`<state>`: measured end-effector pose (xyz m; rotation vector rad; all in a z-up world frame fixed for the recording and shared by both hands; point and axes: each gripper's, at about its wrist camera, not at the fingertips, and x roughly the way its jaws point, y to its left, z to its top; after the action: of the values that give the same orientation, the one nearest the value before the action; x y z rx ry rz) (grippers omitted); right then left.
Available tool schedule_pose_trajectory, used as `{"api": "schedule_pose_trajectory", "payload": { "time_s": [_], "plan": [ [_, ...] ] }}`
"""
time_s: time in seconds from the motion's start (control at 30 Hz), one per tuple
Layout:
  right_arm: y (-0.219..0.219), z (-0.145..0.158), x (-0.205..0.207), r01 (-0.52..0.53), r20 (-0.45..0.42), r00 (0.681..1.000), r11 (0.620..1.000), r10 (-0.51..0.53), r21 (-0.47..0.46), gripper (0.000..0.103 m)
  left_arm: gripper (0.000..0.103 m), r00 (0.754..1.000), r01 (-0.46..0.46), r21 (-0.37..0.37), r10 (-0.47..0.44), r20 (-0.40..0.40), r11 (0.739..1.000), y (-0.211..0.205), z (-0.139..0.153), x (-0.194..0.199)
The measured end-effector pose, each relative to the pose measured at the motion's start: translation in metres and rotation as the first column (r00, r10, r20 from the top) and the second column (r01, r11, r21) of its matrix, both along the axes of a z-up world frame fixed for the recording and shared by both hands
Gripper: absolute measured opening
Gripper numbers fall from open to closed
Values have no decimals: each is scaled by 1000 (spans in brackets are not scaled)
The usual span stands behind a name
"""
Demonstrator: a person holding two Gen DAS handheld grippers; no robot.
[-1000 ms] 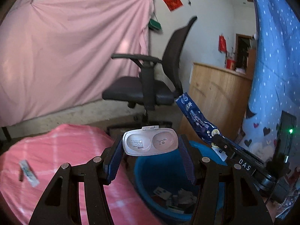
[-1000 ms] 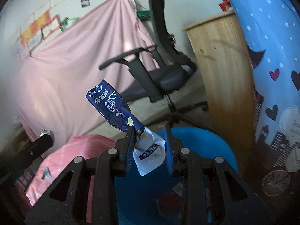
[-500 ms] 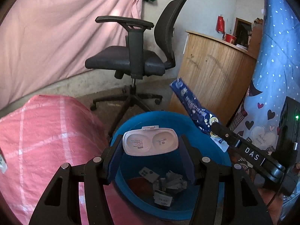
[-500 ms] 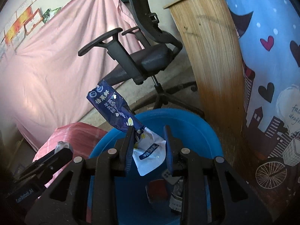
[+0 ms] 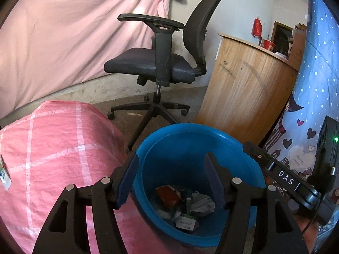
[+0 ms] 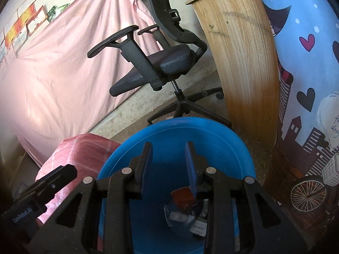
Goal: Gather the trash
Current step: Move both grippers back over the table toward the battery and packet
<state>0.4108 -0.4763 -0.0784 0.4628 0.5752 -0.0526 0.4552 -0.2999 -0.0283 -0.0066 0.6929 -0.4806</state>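
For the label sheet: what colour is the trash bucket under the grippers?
Bright blue bucket, clearest in the left wrist view.

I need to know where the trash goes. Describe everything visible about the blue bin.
The blue bin is a round, open-topped tub of smooth plastic, standing upright on the floor beside the pink checked sack and before the wooden counter. Crumpled wrappers and paper lie at its bottom. Both grippers hover over it, jaws open and empty.

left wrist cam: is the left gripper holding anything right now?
No. The left gripper has nothing between its blue pads, which stand apart above the blue bucket with trash lying at the bottom.
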Motion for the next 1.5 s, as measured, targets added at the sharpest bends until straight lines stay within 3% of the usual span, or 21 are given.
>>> {"api": "schedule_pose_trajectory", "payload": {
  "time_s": [0.43,0.5,0.6,0.77,0.87,1.0,1.17,1.23,1.5],
  "plan": [
    [16,28,-10,-21,62,998,999,23,-36,59,58,998,-49,-20,50,42,999,24,16,-9],
    [23,40,-15,-28,99,995,999,32,-40,62,58,996,-61,-28,63,57,998,32,23,-12],
    [36,53,-20,-44,145,988,997,52,-56,78,58,993,-81,-36,84,80,996,46,33,-18],
    [62,72,-29,-79,235,967,993,99,-93,87,59,983,-127,-51,133,130,991,77,53,-29],
    [78,81,-34,-99,283,951,989,127,-111,96,70,970,-173,-77,184,159,982,100,65,-36],
    [104,91,-38,-128,330,929,983,166,-134,103,74,944,-242,-113,261,203,964,133,78,-47],
    [133,101,-40,-160,399,893,975,209,-153,103,96,897,-323,-142,351,269,936,169,88,-63],
    [146,104,-40,-179,427,874,971,232,-161,103,99,870,-358,-157,389,301,921,184,89,-73],
    [201,111,-51,-249,498,792,931,354,-267,103,101,765,-479,-199,518,382,855,233,80,-102]
  ]
}}
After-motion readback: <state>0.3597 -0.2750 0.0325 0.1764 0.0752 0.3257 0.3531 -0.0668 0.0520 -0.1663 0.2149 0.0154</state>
